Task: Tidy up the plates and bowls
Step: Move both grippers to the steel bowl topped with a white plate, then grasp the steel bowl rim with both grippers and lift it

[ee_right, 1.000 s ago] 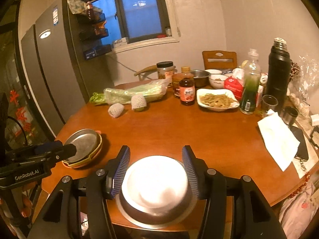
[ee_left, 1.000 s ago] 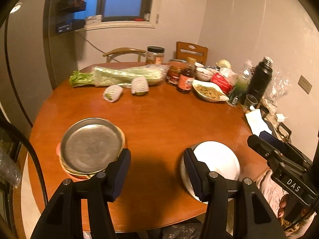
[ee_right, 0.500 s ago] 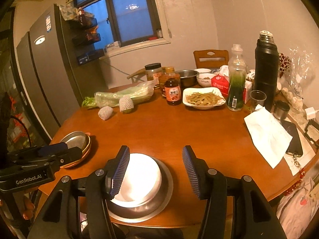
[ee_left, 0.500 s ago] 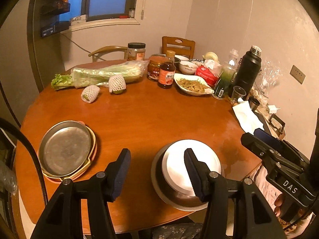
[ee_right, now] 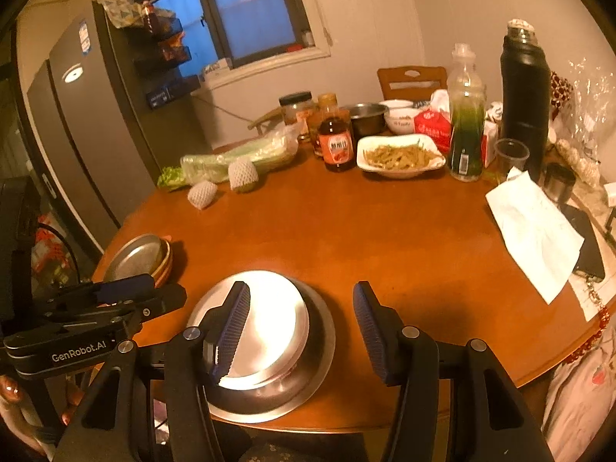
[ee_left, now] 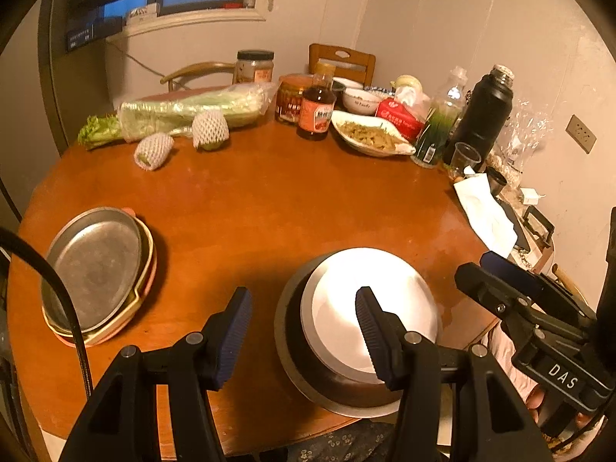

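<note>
A stack of upturned bowls, a white one on a steel one, stands at the near edge of the round wooden table; it also shows in the right wrist view. A steel plate tops a stack of plates at the left. My left gripper is open and empty above the table, its right finger over the bowls. My right gripper is open and empty, its left finger over the bowls.
At the table's far side lie wrapped celery, two netted fruits, jars, a sauce bottle, a dish of food, a black flask, a cup and a napkin. A fridge stands left.
Both grippers drew back and shifted, so the bowl stack sits further to the right in the left view and further to the left in the right view. Nothing was grasped.
</note>
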`<action>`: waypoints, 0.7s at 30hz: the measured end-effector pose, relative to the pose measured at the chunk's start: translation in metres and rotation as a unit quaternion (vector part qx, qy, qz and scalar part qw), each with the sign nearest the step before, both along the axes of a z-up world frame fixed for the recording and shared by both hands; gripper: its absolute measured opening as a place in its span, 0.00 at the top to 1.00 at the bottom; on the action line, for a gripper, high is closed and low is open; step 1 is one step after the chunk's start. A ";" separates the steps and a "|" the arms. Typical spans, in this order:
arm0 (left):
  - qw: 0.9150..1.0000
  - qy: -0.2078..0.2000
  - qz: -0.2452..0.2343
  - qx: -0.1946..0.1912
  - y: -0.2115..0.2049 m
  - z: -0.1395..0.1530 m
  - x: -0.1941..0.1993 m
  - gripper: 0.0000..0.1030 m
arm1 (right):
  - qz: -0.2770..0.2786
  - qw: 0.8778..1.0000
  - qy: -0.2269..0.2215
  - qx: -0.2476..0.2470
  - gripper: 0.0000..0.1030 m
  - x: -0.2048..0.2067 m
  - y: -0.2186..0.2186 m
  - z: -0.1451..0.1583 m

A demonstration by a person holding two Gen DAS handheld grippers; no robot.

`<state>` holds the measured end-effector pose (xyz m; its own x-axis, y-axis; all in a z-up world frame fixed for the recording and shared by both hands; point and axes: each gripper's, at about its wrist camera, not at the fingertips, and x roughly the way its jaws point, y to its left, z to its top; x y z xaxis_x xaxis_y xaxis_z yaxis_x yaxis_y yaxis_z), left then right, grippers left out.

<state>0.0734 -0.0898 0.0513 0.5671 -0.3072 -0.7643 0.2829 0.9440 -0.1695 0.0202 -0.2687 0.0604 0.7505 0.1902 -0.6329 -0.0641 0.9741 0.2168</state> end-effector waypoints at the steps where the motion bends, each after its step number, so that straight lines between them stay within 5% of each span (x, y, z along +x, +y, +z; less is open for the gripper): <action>1: 1.000 0.004 0.000 -0.001 0.001 -0.003 0.002 0.46 | 0.001 1.000 0.005 0.002 0.44 0.002 0.000 -0.003; 21: 0.999 0.046 -0.015 0.000 -0.007 -0.038 0.024 0.46 | -0.001 0.996 0.081 0.027 0.44 0.025 0.000 -0.050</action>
